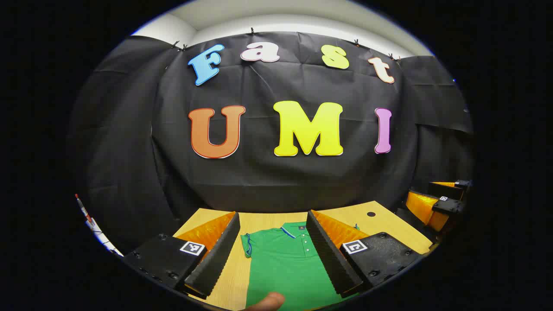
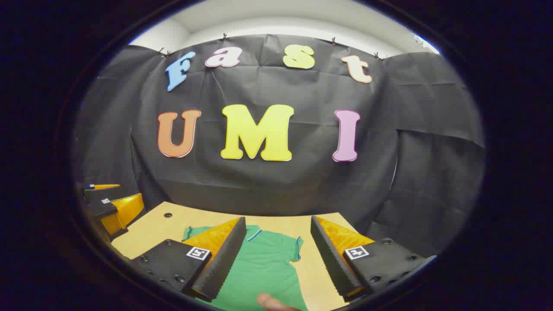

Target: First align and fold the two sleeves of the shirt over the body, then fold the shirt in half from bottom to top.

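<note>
Nearest in the left gripper view, a fingertip [image 1: 268, 301] shows at the bottom edge, over the green shirt [image 1: 285, 268]. The left gripper [image 1: 273, 250] hangs above the shirt with its jaws wide apart and nothing between them. In the right gripper view the right gripper [image 2: 278, 255] does the same, jaws wide and empty, held above the cloth rather than on it.

The shirt lies flat on the table [image 1: 380, 224], collar [image 1: 294, 229] at the far end, body running toward the near edge. Both short sleeves stick out to the sides: one sleeve [image 1: 247, 245] on the left, the other sleeve [image 2: 296, 249] on the right, each with its cuff on bare wood. So the sleeves are not folded over the body as things lie, and the sleeve step looks like the one in hand. The hem is below the view, so I cannot tell how the bottom lies.

The next move seems to call for each gripper to drop to its own sleeve, pinch the outer cuff edge, and carry it inward across the chest, keeping the two folds level.

Room is fair: bare table flanks the shirt on both sides and beyond the collar. A small dark hole [image 1: 371, 214] sits in the far right of the table, well apart from the shirt. Farther off, the table ends at the black cloth wall [image 1: 276, 181], so reaching far is limited.
</note>
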`<action>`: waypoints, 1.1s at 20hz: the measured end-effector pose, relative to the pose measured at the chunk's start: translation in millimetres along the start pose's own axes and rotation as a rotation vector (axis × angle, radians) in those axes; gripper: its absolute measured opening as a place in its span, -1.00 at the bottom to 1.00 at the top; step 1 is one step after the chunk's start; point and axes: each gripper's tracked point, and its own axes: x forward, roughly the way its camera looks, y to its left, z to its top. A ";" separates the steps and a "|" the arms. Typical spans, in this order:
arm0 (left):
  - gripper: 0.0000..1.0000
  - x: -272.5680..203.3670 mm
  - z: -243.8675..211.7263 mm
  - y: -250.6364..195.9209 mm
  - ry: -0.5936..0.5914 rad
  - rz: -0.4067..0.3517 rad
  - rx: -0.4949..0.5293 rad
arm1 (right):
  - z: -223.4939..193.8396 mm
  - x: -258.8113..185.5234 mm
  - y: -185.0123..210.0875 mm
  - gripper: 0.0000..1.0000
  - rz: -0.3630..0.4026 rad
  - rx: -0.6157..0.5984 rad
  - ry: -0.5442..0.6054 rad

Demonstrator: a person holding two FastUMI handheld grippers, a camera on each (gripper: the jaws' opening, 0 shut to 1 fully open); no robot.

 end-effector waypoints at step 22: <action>0.99 14.7 -7.7 -30.9 -0.003 -0.036 -0.021 | -20.7 15.1 3.1 0.94 0.074 -0.029 0.075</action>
